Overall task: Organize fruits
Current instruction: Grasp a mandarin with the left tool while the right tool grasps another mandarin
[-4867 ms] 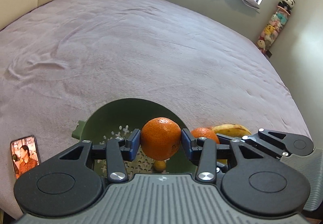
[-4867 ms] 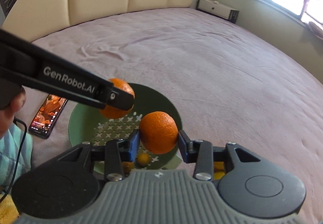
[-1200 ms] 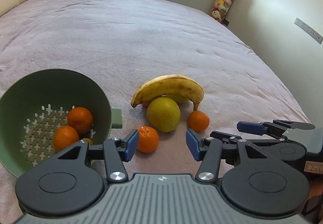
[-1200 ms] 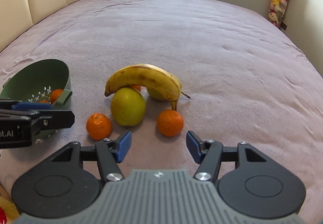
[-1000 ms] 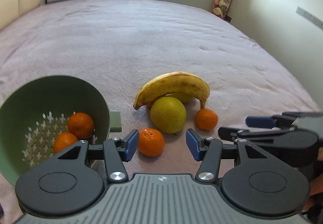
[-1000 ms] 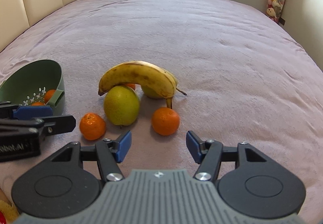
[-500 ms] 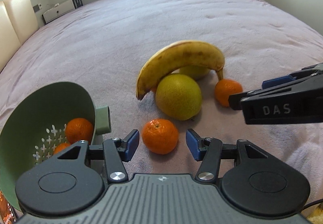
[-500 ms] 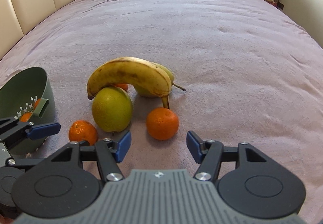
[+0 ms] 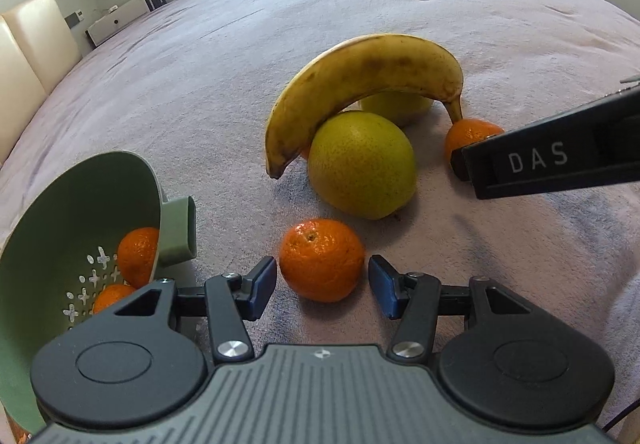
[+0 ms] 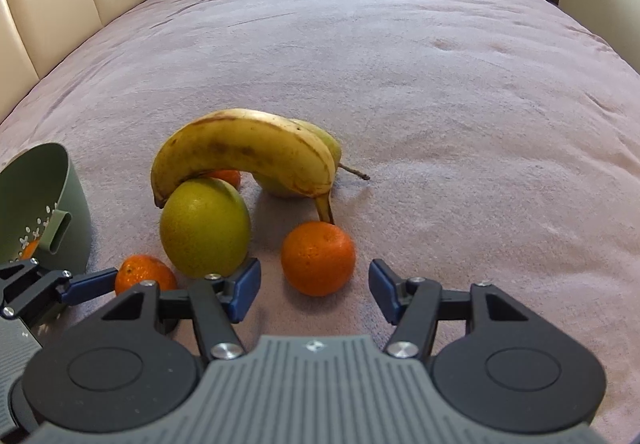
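Left wrist view
Left gripper (image 9: 322,286): fingers (image 9: 260,284) spread wide, holding nothing; low over the bed (image 9: 200,64)
Mandarin (image 9: 322,259): on the bed, lying between the two finger tips; a small gap shows on each side, so neither pad touches it
Green fruit (image 9: 362,164): just beyond the mandarin; round, yellow-green
Banana (image 9: 360,84): arched over the green fruit and leaning on it; its stem end comes down at a second mandarin (image 9: 470,134)
Colander (image 9: 76,244): green, tipped on its side at the left of the fingers; two oranges (image 9: 138,254) lie inside
Right gripper (image 9: 560,160): one dark finger reaches in from the right, its tip just at the second mandarin; marked DAS

Right wrist view
Right gripper (image 10: 314,290): fingers (image 10: 244,290) wide apart, holding nothing
Second mandarin (image 10: 318,258): on the bed just ahead of the gap between the fingers, nearer the middle than either pad; not touched
Banana (image 10: 248,150): rests on the green fruit (image 10: 206,228); stem tip touches the second mandarin
Pear (image 10: 320,148): mostly hidden behind the banana; stalk points right
First mandarin (image 10: 144,278): at lower left, beside the green fruit; a left finger tip (image 10: 90,286) lies just at its left
Colander (image 10: 44,204): at the far left edge, near the left gripper
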Motion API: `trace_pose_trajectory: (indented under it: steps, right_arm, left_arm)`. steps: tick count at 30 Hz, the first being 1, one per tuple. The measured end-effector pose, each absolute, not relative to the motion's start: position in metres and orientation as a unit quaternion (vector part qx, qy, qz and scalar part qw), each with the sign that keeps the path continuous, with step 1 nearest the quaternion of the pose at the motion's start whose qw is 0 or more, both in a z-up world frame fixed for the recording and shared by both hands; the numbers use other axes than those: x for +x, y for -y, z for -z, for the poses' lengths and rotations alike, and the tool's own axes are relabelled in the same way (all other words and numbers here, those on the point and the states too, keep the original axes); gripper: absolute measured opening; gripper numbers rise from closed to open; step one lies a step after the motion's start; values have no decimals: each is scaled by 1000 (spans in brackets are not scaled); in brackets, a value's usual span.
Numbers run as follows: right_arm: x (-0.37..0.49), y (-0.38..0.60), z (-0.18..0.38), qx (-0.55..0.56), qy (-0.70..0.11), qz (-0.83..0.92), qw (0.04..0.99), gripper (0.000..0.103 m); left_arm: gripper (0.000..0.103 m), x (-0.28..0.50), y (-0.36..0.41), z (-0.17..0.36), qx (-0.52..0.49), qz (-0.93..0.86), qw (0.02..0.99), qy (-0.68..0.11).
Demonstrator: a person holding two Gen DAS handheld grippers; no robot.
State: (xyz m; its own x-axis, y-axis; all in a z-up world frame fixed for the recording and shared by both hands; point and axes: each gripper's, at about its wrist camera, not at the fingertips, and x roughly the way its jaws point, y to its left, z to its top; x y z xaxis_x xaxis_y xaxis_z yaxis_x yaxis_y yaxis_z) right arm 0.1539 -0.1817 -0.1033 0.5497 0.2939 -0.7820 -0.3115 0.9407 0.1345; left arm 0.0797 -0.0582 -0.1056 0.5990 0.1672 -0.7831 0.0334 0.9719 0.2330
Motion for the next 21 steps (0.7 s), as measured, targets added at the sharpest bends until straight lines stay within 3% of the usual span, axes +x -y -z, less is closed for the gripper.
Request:
trace_pose_trajectory:
  steps: [9, 17, 21]
  right_arm:
    - [167, 183, 112, 17, -453, -163, 876, 58]
    - [172, 180, 116, 24, -460, -167, 872, 43]
    - [172, 181, 115, 22, -459, -166, 872, 43]
  left_arm:
    - [54, 83, 55, 106, 103, -31, 890, -443]
    - [52, 85, 52, 105, 97, -26, 889, -447]
    - [51, 86, 51, 104, 92, -26, 889, -447]
